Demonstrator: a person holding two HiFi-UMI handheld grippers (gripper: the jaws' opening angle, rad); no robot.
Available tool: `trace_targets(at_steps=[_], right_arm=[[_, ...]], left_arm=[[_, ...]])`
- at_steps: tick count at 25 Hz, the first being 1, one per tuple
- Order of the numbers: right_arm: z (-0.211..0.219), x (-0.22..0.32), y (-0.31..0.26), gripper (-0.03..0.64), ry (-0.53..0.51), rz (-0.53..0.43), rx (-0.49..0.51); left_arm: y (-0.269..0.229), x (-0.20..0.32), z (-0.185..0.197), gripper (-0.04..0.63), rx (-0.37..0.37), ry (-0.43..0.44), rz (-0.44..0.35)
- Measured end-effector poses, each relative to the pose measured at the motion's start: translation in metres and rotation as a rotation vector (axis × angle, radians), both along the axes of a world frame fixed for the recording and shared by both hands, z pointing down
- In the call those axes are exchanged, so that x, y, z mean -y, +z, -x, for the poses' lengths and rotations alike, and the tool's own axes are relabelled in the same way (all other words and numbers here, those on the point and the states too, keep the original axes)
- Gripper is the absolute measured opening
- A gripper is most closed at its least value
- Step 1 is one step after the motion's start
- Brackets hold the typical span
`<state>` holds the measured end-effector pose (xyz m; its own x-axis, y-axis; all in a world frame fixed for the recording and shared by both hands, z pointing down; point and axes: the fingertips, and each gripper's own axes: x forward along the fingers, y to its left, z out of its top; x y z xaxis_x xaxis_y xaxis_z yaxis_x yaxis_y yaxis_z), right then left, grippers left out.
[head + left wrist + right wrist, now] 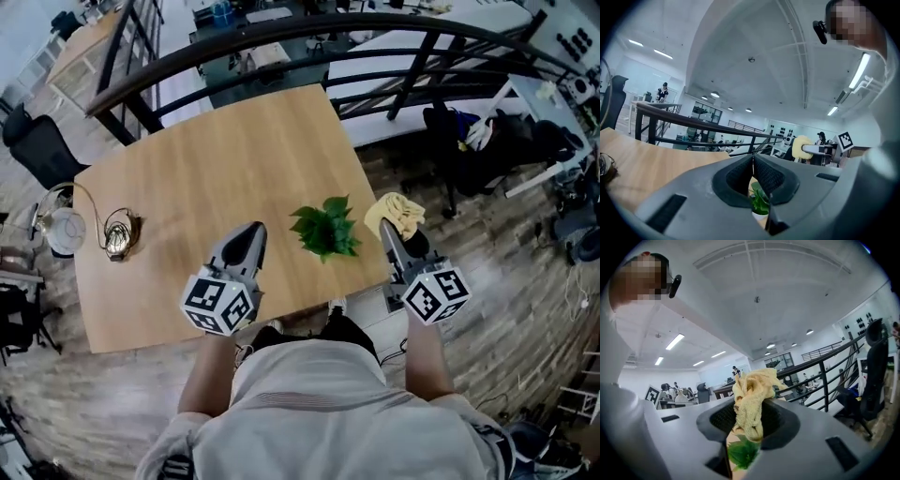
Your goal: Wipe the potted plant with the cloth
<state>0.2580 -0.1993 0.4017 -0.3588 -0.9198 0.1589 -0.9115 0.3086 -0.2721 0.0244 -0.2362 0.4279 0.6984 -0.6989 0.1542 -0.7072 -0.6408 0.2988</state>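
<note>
A small green potted plant (325, 228) stands near the front right edge of the wooden table (206, 178). To its right, my right gripper (385, 226) is shut on a yellow cloth (397, 215), which bunches out past the fingertips, level with the plant. In the right gripper view the cloth (749, 401) hangs between the jaws with green leaves (743, 453) below it. My left gripper (255, 234) hovers just left of the plant, shut and empty. In the left gripper view its jaws meet in a thin line, the plant (759, 202) shows beneath them, and the cloth (800, 147) is seen off to the right.
A gold-coloured ornament (119, 236) with a cord sits at the table's left side. A dark curved railing (309, 28) runs behind the table. A black office chair with bags (487, 141) stands to the right on the wood floor.
</note>
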Motion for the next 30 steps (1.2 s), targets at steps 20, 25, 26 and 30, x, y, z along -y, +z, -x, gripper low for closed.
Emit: trace_targets(at_steps=[20, 25, 26, 30], right_arm=[[0.013, 0.07, 0.081, 0.179, -0.333, 0.209, 0.03], [0.03, 0.064, 0.09, 0.179, -0.355, 0.243, 0.0], [0.034, 0.063, 0.091, 0.179, -0.368, 0.248, -0.008], [0.049, 0.059, 0.103, 0.179, -0.431, 0.288, -0.041]], left_arm=[[0.197, -0.008, -0.06, 0.142, -0.229, -0.011, 0.629], [0.222, -0.009, -0.083, 0.143, -0.314, 0.056, 0.747], [0.223, -0.008, -0.088, 0.143, -0.325, 0.065, 0.757], [0.232, -0.005, -0.096, 0.141, -0.341, 0.059, 0.798]])
